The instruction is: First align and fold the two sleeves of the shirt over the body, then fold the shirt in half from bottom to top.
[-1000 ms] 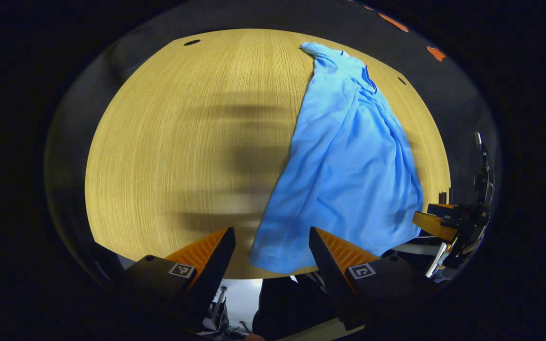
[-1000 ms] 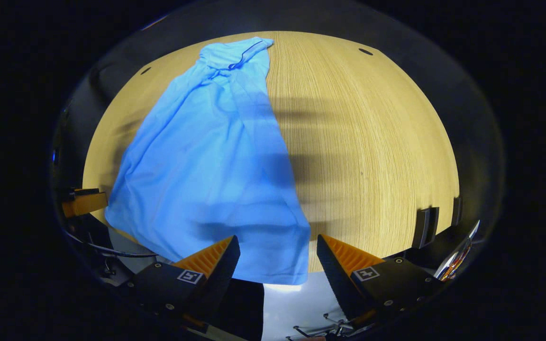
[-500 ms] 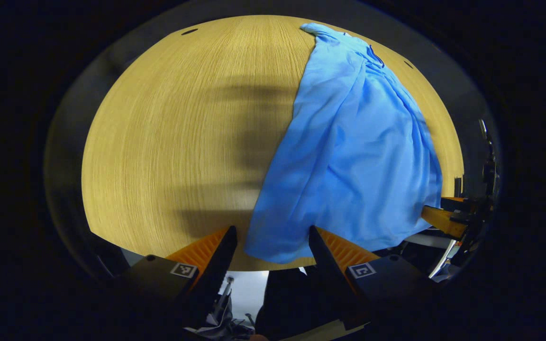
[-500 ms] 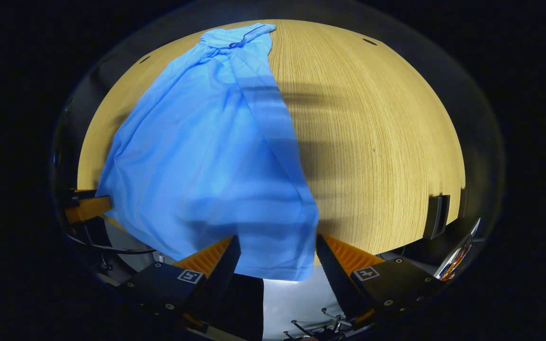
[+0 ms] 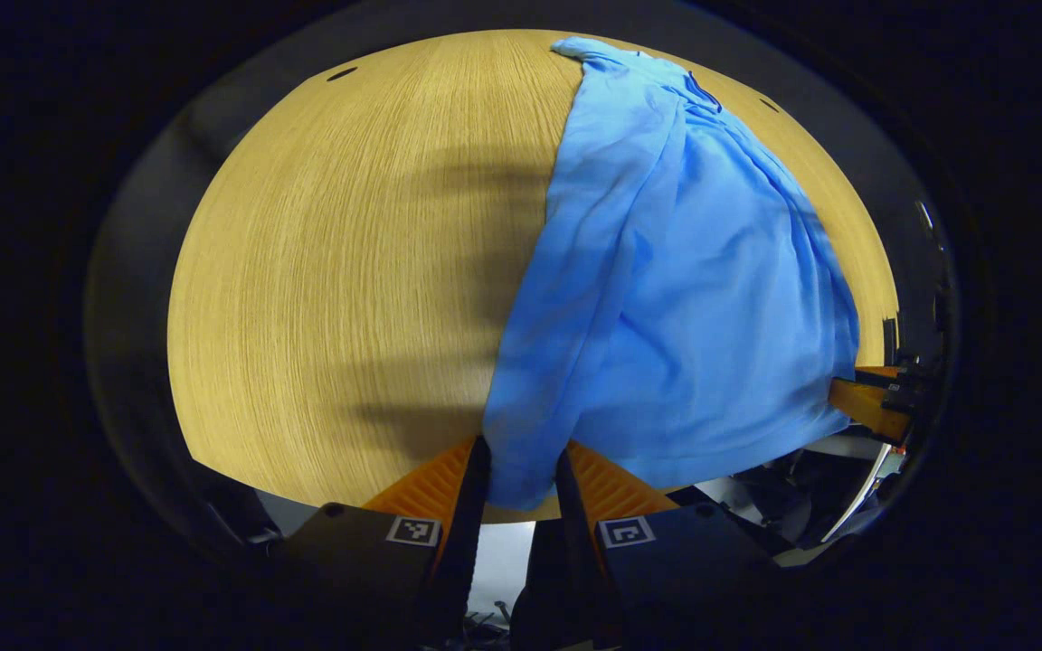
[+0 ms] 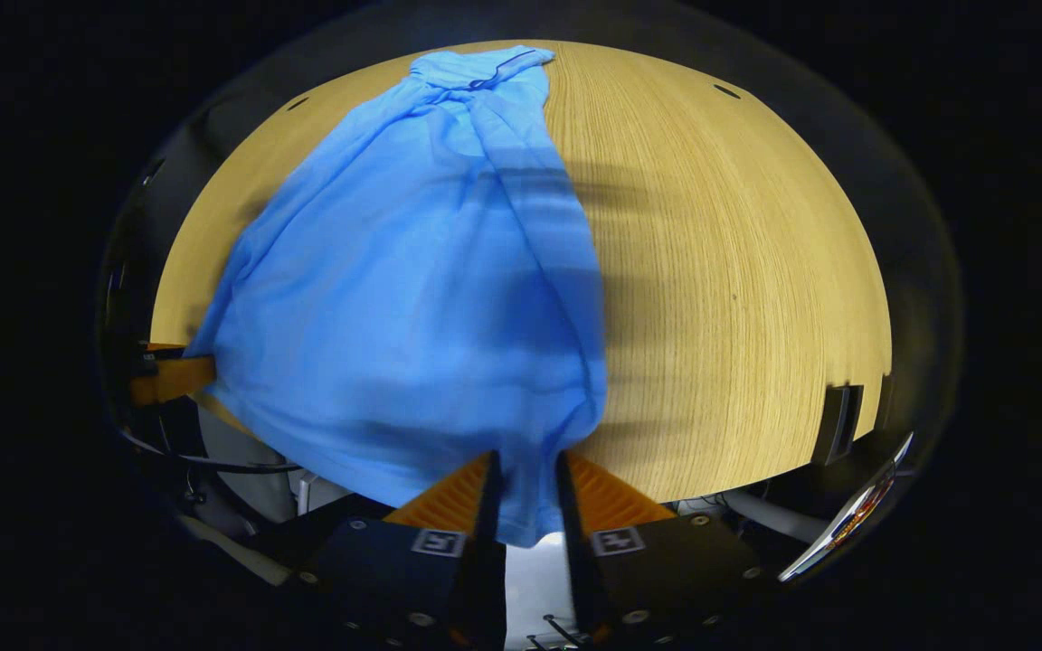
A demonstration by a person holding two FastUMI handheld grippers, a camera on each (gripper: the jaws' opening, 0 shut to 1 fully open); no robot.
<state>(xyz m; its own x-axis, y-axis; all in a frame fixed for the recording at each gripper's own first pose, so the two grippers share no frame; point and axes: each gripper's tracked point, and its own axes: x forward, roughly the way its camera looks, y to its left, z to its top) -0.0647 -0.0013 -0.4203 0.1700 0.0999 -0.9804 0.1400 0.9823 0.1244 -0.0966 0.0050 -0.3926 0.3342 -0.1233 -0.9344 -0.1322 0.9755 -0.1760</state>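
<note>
Writing: none legible; square black-and-white marker tags (image 5: 412, 531) on the gripper bodies, at the bottom of both views, pattern only.

Soft blue knit shirt (image 5: 675, 289), lightly creased, spread lengthwise over the pale wood-grain tabletop (image 5: 349, 271); collar with dark trim (image 5: 700, 90) at upper right of the left gripper view, at top centre of the right gripper view (image 6: 494, 68). Fabric bunched into long folds fanning from the collar down to the hem. Hem at the near table edge, lower centre of both views.

Left gripper (image 5: 521, 475), bottom centre of its view: ribbed wedge-shaped fingers (image 5: 435, 479) nearly closed, pinched on one bottom corner of the shirt. Seen again at mid left in the right gripper view (image 6: 173, 380), at the shirt's edge.

Right gripper (image 6: 525, 488), bottom centre of its view: ribbed fingers (image 6: 453, 493) likewise nearly closed, clamped on the other bottom corner. Seen again at mid right in the left gripper view (image 5: 865, 402).

Small dark oval holes (image 5: 341, 73) at the tabletop's far edge.
</note>
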